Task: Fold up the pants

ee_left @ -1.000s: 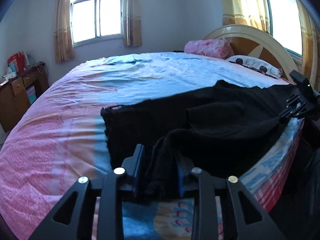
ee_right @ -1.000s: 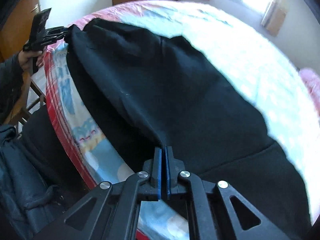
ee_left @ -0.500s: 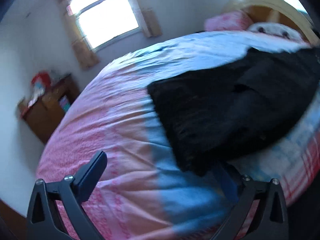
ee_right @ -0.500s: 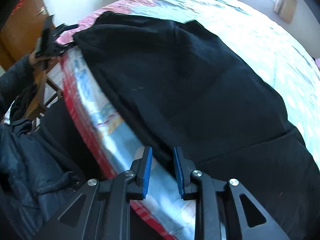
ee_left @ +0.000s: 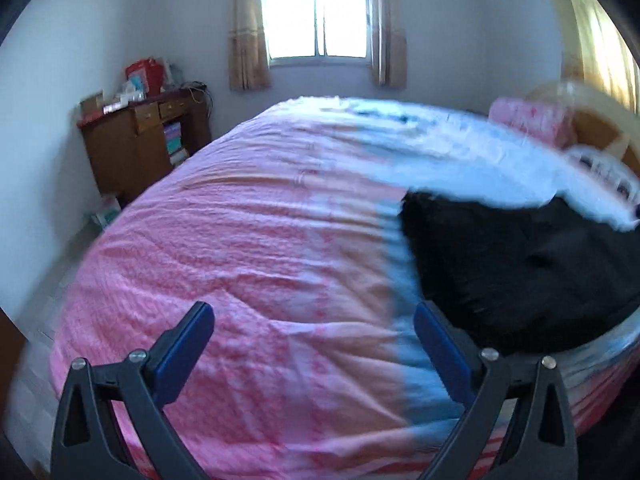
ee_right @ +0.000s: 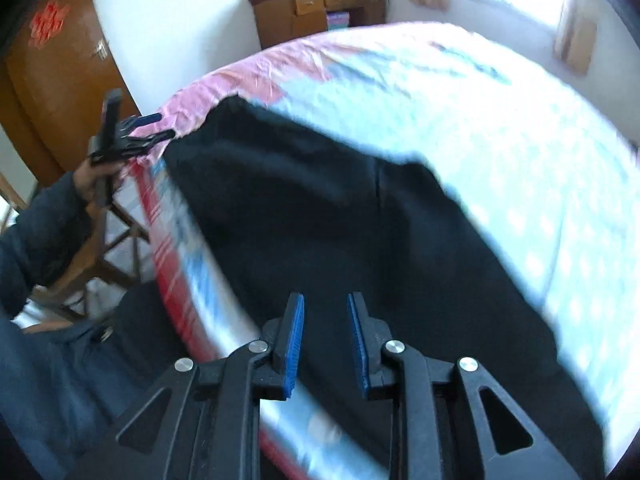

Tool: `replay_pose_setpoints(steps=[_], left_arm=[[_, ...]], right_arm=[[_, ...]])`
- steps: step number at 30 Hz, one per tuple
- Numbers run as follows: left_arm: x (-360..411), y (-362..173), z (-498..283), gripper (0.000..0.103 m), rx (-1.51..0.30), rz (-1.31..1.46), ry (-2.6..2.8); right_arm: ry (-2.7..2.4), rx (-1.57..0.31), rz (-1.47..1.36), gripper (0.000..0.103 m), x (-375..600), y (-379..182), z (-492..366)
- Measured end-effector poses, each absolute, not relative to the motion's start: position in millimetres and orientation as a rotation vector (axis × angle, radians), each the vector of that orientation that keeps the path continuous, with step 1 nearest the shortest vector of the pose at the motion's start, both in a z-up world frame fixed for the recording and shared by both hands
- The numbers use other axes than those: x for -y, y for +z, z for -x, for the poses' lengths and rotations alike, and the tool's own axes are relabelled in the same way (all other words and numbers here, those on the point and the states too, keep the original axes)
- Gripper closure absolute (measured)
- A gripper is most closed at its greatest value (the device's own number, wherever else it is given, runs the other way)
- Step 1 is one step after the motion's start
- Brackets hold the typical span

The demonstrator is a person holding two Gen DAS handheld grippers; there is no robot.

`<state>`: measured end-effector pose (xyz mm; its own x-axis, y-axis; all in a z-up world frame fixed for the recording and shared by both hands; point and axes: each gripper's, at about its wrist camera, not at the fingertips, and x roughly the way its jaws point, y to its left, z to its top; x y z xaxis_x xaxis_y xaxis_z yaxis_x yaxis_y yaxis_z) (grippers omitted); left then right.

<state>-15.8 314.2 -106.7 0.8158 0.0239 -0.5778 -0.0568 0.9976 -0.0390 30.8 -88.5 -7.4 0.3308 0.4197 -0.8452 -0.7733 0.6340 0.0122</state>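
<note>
Black pants (ee_left: 520,264) lie flat along the near edge of the bed (ee_left: 248,248), to the right in the left wrist view. My left gripper (ee_left: 312,316) is open wide over the pink bedspread, left of the pants' end, with nothing between its fingers. In the right wrist view the pants (ee_right: 320,200) stretch away from me. My right gripper (ee_right: 326,304) hovers above them with its blue pads a little apart and no cloth between them. The left gripper (ee_right: 164,126) shows there too, held in a hand (ee_right: 90,176) just beyond the far end of the pants.
A wooden desk (ee_left: 140,144) with clutter stands by the far wall under a window (ee_left: 316,16). A pink pillow (ee_left: 528,120) and the headboard sit at the right. A wooden door (ee_right: 52,92) and a chair (ee_right: 108,248) are beside the bed's edge.
Both grippers let go of the pants. The left one opened wide and swung left off the cloth. The right one opened slightly and rose above the pants, which now lie flat.
</note>
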Motion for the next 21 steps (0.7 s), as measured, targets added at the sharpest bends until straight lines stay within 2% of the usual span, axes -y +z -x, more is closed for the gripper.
replay_pose_setpoints(steps=[6,7,8,9,12,14,18,19,21], left_arm=[[-296.1,-90.4,42.1,0.001,-0.570,0.363,-0.196],[-289.7,-92.9,40.2,0.002,-0.589,0.376,-0.216],[-284.4,-95.8,37.6,0.003,-0.597,0.382,-0.223],[-281.2,-96.9,35.8,0.005,-0.597,0.391,-0.237],[-276.2,-109.0,17.4,0.015,-0.631,0.453,-0.271],[-268.4,-118.3,5.4,0.028,-0.675,0.477,-0.288],[-262.8,-128.4,-6.2,0.042,-0.718,0.461,-0.291],[-263.1,-129.0,-7.6,0.053,-0.716,0.456,-0.286],[-264.9,-131.4,-12.2,0.059,-0.725,0.457,-0.281]], right_arm=[[0.923,-0.848,0.442,0.077,-14.1,12.1,-71.4],[0.949,-0.838,0.445,0.069,-35.2,12.1,-79.8],[0.971,-0.843,0.443,0.057,-47.4,11.1,-85.7],[0.994,-0.852,0.442,0.052,-62.9,8.2,-91.9],[1.027,-0.888,0.437,0.051,-111.8,-4.4,-114.4],[1.040,-0.905,0.449,0.051,-134.9,-14.2,-123.3],[1.074,-0.907,0.526,0.051,-171.6,-33.7,-128.1],[1.079,-0.911,0.533,0.051,-176.6,-38.1,-129.5],[1.092,-0.934,0.557,0.051,-185.8,-49.5,-134.0]])
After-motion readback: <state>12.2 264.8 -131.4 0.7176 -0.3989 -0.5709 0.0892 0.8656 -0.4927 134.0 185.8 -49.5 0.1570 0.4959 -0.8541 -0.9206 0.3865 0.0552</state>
